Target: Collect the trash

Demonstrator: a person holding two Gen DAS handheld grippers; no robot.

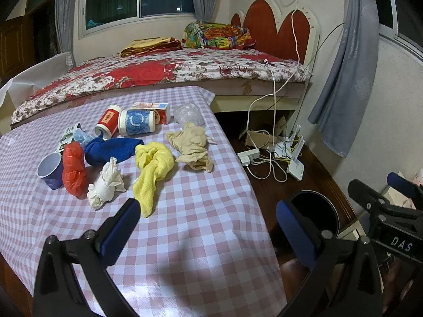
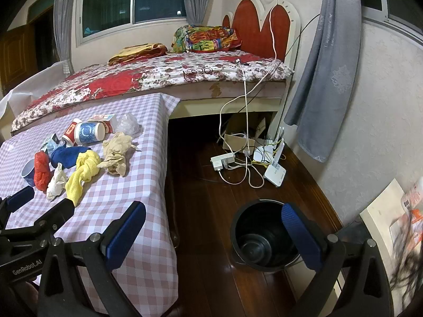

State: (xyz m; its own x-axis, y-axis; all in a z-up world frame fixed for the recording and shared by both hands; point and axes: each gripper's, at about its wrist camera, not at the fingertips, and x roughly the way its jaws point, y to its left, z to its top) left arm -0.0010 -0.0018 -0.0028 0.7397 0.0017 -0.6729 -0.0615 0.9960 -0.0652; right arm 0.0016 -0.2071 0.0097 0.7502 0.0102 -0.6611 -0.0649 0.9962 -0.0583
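Note:
Trash lies in a heap on the pink checked tablecloth [image 1: 201, 251]: a yellow rag [image 1: 153, 169], a blue rag [image 1: 111, 150], a red plastic bag [image 1: 74, 169], a white paper wad [image 1: 105, 185], a beige crumpled rag [image 1: 193, 145], a purple paper cup [image 1: 50, 169], two tipped cups [image 1: 136, 121], a carton [image 1: 158, 111] and clear plastic [image 1: 187, 113]. My left gripper [image 1: 208, 224] hovers open and empty above the table's near part, just short of the yellow rag. My right gripper [image 2: 214, 232] stands open and empty over the table's right edge and the black bin [image 2: 264, 235] on the floor.
A bed [image 2: 148, 79] runs behind the table. A power strip [image 2: 223, 159], a tangle of cables and a white router [image 2: 275, 173] lie on the dark wood floor by the wall. A grey curtain [image 2: 322, 79] hangs at the right. Papers [image 2: 383, 216] lean at the near right.

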